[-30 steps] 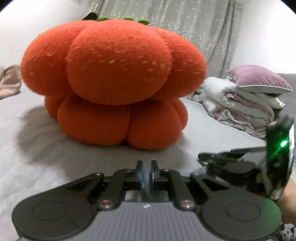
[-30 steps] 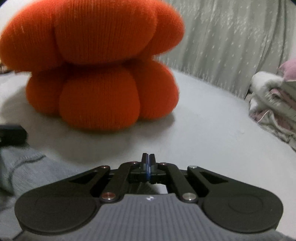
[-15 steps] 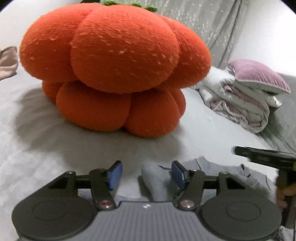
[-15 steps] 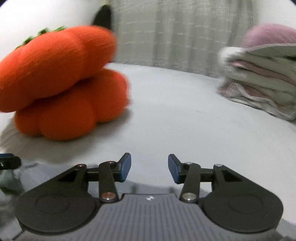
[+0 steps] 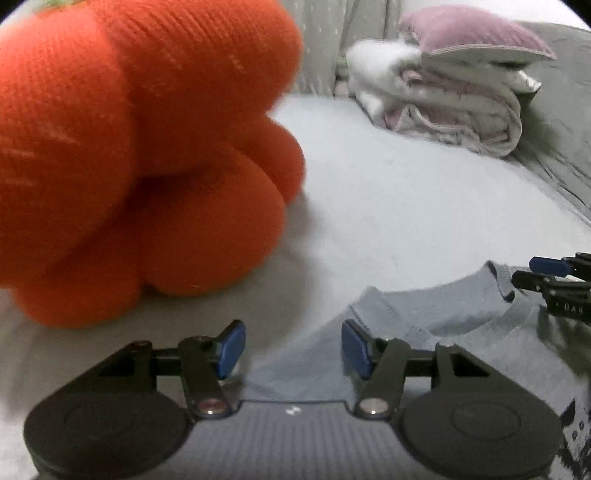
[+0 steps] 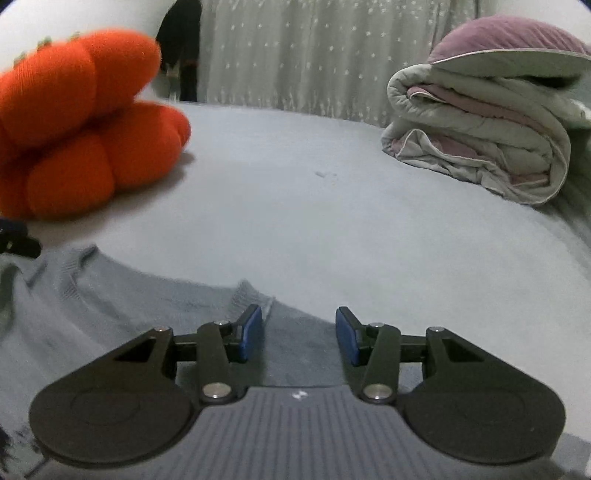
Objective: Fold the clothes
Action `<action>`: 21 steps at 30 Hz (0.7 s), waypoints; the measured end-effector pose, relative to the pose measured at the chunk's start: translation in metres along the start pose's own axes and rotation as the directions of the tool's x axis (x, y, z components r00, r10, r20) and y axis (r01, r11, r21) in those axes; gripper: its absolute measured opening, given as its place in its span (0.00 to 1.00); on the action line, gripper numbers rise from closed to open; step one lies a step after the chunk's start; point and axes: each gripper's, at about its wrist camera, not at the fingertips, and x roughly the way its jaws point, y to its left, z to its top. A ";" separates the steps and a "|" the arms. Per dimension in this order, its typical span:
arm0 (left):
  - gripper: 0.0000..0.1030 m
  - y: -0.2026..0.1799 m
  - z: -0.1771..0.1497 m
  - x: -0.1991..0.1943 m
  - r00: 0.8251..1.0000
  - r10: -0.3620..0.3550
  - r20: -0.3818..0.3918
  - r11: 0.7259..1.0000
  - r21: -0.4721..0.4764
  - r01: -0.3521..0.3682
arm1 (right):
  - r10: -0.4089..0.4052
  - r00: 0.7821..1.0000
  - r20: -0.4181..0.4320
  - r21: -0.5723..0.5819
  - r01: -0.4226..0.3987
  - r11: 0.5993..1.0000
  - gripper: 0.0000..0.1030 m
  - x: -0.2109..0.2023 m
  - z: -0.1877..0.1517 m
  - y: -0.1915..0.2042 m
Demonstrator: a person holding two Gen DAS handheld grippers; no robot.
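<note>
Left wrist view: left gripper [image 5: 293, 349], jaws parted about halfway after having just been opening then drawing in slightly, blue pads [image 5: 232, 349] clear of any cloth, nothing clamped. Beneath and between the fingers lay a light blue-grey knit sweater [image 5: 424, 325], spread flat on the pale grey bed sheet [image 5: 388, 206], its ribbed neckline toward the right. At the right edge, the right gripper [image 5: 554, 277] showed side-on above the sweater's collar. One large orange pumpkin-shaped plush cushion [image 5: 140, 147] filled the left half, resting on the sheet, near the sweater but apart from it. One folded quilt [image 5: 454, 107], white and pale pink, sat at the far right with a mauve pillow [image 5: 476, 33] on top.

Right wrist view: right gripper [image 6: 299, 338], jaws likewise about half apart, having opened within the last second, pads [image 6: 251, 334] empty. The sweater [image 6: 110, 302] lay under the fingers, with a ribbed edge just beside the left pad. The left gripper [image 6: 14, 240] showed only as a dark part at the left edge. Cushion [image 6: 85, 122] far left; quilt [image 6: 480, 136] and pillow [image 6: 517, 40] far right; a star-dotted grey curtain [image 6: 295, 55] behind the bed.
</note>
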 end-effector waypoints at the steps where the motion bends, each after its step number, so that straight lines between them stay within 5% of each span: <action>1: 0.49 -0.003 0.001 0.006 1.000 -0.002 -0.012 1.000 0.007 0.002 | 0.000 1.000 -0.002 -0.003 0.000 1.000 0.47 0.001 -0.001 0.000; 4: 0.46 -0.014 0.002 0.014 0.999 0.000 -0.034 0.997 0.076 0.002 | 0.000 1.000 -0.010 -0.002 0.000 1.000 0.47 0.005 -0.004 -0.002; 6: 0.33 -0.018 0.001 0.015 0.999 -0.015 -0.041 0.995 0.094 0.019 | 0.008 1.000 -0.014 -0.001 -0.008 1.000 0.45 0.007 -0.006 -0.002; 8: 0.12 -0.021 0.002 0.015 0.998 -0.045 -0.050 0.993 0.106 0.050 | 0.022 1.000 -0.015 -0.002 -0.022 1.000 0.27 0.006 -0.006 -0.001; 9: 0.04 -0.022 0.003 0.015 0.996 -0.069 -0.055 0.991 0.109 0.075 | 0.032 0.999 -0.019 -0.003 -0.032 0.999 0.09 0.005 -0.005 0.001; 11: 0.04 -0.023 0.005 0.012 0.997 -0.067 -0.044 0.992 0.104 0.071 | 0.027 1.000 -0.010 0.003 -0.027 1.000 0.03 0.003 -0.003 0.002; 17: 0.03 -0.031 0.015 0.002 0.986 0.034 0.164 0.988 0.143 -0.058 | -0.069 0.995 0.077 0.047 0.066 0.997 0.02 -0.010 0.004 -0.004; 21: 0.03 -0.035 0.018 0.030 0.983 0.080 0.167 0.970 0.213 -0.115 | -0.108 0.990 0.096 0.032 0.106 0.994 0.01 -0.007 0.001 -0.004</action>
